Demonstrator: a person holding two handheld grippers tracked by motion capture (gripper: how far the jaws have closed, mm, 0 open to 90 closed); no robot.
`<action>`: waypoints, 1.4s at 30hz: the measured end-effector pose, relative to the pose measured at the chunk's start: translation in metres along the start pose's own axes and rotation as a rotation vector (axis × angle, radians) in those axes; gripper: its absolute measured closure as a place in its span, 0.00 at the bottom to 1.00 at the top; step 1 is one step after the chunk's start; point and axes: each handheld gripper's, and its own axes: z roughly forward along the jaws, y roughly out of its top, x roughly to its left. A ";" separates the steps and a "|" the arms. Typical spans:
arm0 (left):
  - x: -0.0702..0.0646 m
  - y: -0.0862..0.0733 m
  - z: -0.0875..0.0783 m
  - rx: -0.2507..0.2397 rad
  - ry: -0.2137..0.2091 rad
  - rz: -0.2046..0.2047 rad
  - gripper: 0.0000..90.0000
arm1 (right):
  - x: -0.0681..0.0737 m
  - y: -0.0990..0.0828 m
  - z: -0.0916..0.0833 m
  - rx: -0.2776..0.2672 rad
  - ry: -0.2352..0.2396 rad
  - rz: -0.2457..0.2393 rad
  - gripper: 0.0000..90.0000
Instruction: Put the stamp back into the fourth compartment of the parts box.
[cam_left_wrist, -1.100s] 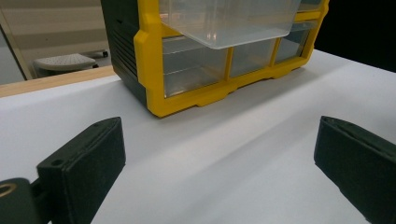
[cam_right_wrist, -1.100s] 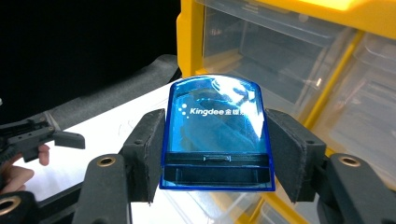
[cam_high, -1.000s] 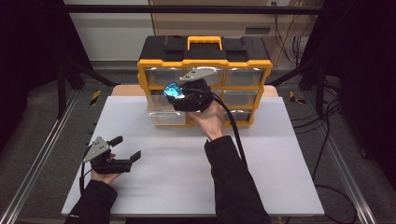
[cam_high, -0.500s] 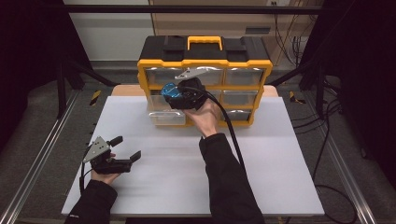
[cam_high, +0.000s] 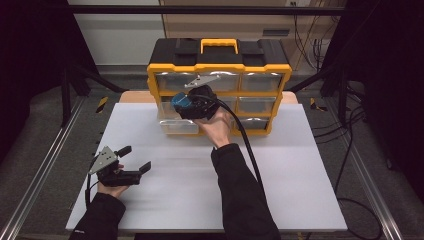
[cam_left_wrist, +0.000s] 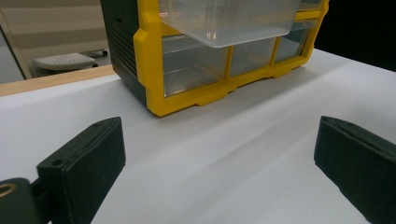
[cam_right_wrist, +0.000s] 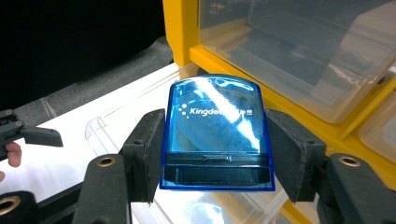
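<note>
My right gripper (cam_right_wrist: 217, 156) is shut on a blue translucent box (cam_right_wrist: 217, 140) with white lettering, gripping it by its two sides. In the high view that blue box (cam_high: 181, 102) hangs in front of the yellow and black drawer cabinet (cam_high: 220, 55), just above a clear drawer (cam_high: 175, 126) pulled out at the cabinet's lower left. The same clear drawer (cam_right_wrist: 116, 135) lies below the box in the right gripper view. My left gripper (cam_high: 134, 159) rests low over the white table (cam_high: 280, 175) at the front left, open and holding nothing. Its fingers (cam_left_wrist: 84, 163) stand wide apart, facing the cabinet (cam_left_wrist: 187, 88).
The cabinet has several clear drawers and a yellow handle (cam_high: 219, 46) on top. A black cable (cam_high: 245, 145) trails from the right gripper along the forearm. Metal frame rails (cam_high: 35, 175) run beside the table. Bare white surface lies to the right and front.
The right gripper has shifted slightly left and down with the blue box, closer over the pulled-out drawer. The left gripper has stayed put.
</note>
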 end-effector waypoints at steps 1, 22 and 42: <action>0.000 0.000 0.000 0.000 0.000 0.000 0.02 | 0.000 0.000 0.000 0.001 0.002 0.000 0.46; 0.000 0.000 0.000 0.002 0.002 0.001 0.02 | -0.001 -0.006 0.007 0.067 0.024 0.018 0.46; 0.000 0.000 0.000 -0.001 0.003 0.002 0.02 | 0.003 -0.002 -0.007 -0.044 -0.015 0.026 0.25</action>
